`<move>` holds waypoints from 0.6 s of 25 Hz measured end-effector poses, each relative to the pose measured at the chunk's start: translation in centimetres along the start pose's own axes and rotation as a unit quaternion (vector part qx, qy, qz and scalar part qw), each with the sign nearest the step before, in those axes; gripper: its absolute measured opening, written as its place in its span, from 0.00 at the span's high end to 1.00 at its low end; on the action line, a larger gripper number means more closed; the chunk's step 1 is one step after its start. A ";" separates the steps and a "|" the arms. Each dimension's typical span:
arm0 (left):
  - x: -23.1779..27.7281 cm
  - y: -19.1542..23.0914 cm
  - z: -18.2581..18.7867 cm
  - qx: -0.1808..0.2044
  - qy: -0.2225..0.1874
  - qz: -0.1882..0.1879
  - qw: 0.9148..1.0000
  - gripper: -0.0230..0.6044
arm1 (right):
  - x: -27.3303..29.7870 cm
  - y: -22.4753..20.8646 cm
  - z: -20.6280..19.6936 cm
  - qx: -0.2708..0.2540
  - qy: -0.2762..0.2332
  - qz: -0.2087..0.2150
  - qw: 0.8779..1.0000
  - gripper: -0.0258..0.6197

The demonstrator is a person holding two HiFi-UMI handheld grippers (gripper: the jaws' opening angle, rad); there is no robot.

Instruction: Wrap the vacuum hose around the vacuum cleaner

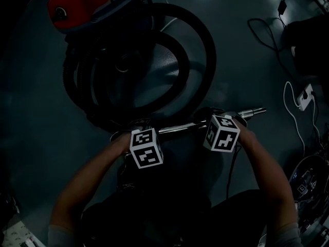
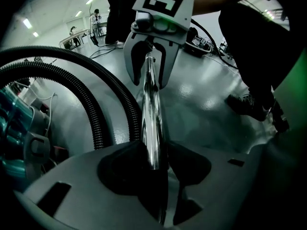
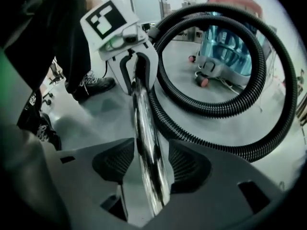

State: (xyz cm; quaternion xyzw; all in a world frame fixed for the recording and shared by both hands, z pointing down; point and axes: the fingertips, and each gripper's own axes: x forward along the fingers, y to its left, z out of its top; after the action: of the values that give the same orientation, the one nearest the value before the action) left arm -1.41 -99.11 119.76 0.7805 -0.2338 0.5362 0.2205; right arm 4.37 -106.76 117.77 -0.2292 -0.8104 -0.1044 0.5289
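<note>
- Head view: one red vacuum cleaner (image 1: 87,0) stands on the floor at the top.
- One black hose (image 1: 208,50), coiled in loops just beside the cleaner.
- One chrome tube (image 1: 180,128), running through both grippers.
- Left gripper (image 2: 153,162): pads clamped on the tube.
- Right gripper (image 3: 151,164): jaws apart, with the tube between them, unpressed.
- Two marker cubes (image 1: 146,148), one per gripper.

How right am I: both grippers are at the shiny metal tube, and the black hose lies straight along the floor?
One thing is off: the black hose lies in loops on the floor, not straight, as the head view shows. The left gripper and right gripper are at the metal tube.
</note>
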 end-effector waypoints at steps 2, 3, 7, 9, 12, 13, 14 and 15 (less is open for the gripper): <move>-0.9 -0.4 0.8 -0.014 -0.019 -0.017 1.000 0.67 | 0.4 0.5 -0.5 -0.027 0.013 -0.012 0.999 0.63; -1.2 -0.5 1.2 -0.019 -0.025 -0.021 0.999 0.67 | 0.6 0.9 -0.8 -0.037 0.017 -0.013 0.999 0.64; -1.9 -0.4 1.7 -0.030 -0.030 -0.017 0.999 0.67 | 0.6 1.5 -0.9 -0.006 0.000 0.001 1.000 0.64; -2.1 -0.3 1.9 -0.044 -0.036 -0.016 0.998 0.67 | 0.3 1.2 -0.8 0.016 -0.012 0.002 1.000 0.64; -2.3 -0.2 2.3 -0.050 -0.041 -0.002 0.998 0.67 | 0.1 1.3 -1.0 0.026 -0.015 0.001 1.000 0.64; -2.5 0.0 2.4 -0.049 -0.043 0.006 0.998 0.67 | 0.1 1.3 -1.1 0.028 -0.014 0.001 1.000 0.64; -2.7 0.2 2.5 -0.050 -0.047 0.014 0.998 0.67 | 0.1 1.4 -1.2 0.032 -0.012 0.001 0.999 0.64; -2.9 0.4 2.6 -0.054 -0.053 0.020 0.997 0.67 | 0.1 1.3 -1.2 0.040 -0.009 0.000 0.999 0.64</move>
State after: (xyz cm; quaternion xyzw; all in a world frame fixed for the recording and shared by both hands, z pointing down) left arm -0.64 -100.65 116.21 0.7899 -0.2890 0.4851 0.2392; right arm 5.96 -106.07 118.26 -0.2092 -0.8188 -0.0697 0.5300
